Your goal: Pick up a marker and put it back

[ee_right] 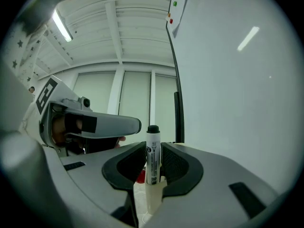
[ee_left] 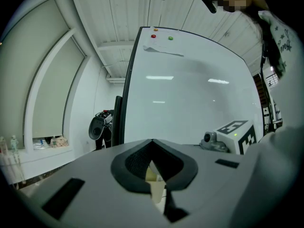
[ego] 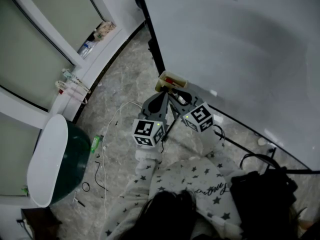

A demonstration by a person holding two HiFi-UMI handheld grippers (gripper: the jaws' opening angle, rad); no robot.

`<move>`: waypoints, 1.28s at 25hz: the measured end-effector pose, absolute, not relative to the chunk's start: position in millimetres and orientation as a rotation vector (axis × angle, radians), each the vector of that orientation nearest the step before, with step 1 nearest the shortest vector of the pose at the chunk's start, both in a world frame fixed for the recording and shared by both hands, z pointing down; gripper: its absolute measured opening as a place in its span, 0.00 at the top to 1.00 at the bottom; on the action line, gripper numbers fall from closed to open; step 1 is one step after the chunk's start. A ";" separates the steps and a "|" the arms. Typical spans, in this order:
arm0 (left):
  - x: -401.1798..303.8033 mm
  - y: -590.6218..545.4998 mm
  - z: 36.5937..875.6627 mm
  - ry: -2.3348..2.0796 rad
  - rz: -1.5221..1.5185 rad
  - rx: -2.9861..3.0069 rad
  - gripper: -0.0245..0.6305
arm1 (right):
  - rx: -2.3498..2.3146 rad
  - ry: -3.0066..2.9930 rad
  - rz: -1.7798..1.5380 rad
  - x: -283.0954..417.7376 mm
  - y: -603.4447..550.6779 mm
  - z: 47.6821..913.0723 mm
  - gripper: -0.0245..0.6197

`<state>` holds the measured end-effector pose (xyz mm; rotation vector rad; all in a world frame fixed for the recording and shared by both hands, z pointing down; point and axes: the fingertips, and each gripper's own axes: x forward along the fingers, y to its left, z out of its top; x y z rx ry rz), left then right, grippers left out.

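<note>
A white marker with a black cap [ee_right: 152, 152] stands upright between the black pads of my right gripper [ee_right: 153, 161], which is shut on it. Below those jaws show a bit of something red [ee_right: 140, 176] and the cream marker holder [ee_right: 144, 197]. In the head view that holder [ego: 163, 87] hangs at the whiteboard's lower corner with a red item [ego: 172, 79] in it. Both grippers point at it, the right gripper [ego: 177, 97] beside the left gripper [ego: 163, 95]. The left gripper [ee_left: 152, 160] has its pads met at the tip with nothing held; the cream holder [ee_left: 153, 175] shows through the gap.
The whiteboard [ego: 240, 49] fills the right side, its black frame post [ego: 154, 46] running down to the marble floor. Loose cables [ego: 107, 149] and a green bottle [ego: 95, 143] lie on the floor at left. A white-topped round table [ego: 47, 159] stands at far left, a black bag [ego: 260, 194] at lower right.
</note>
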<state>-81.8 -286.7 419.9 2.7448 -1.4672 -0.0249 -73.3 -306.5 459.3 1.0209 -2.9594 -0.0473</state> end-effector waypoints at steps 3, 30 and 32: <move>-81.6 -286.6 419.6 -1.468 -0.025 2.749 0.96 | 1.026 -2.977 -0.074 -70.5 -305.0 449.4 0.83; -41.6 -229.4 337.2 -1.334 -0.001 2.880 0.96 | 0.883 -3.101 -0.125 -26.5 -233.8 322.9 0.95; -37.6 -229.0 335.7 -1.321 -0.007 2.887 0.96 | 0.884 -3.104 -0.116 -25.2 -234.2 323.8 0.95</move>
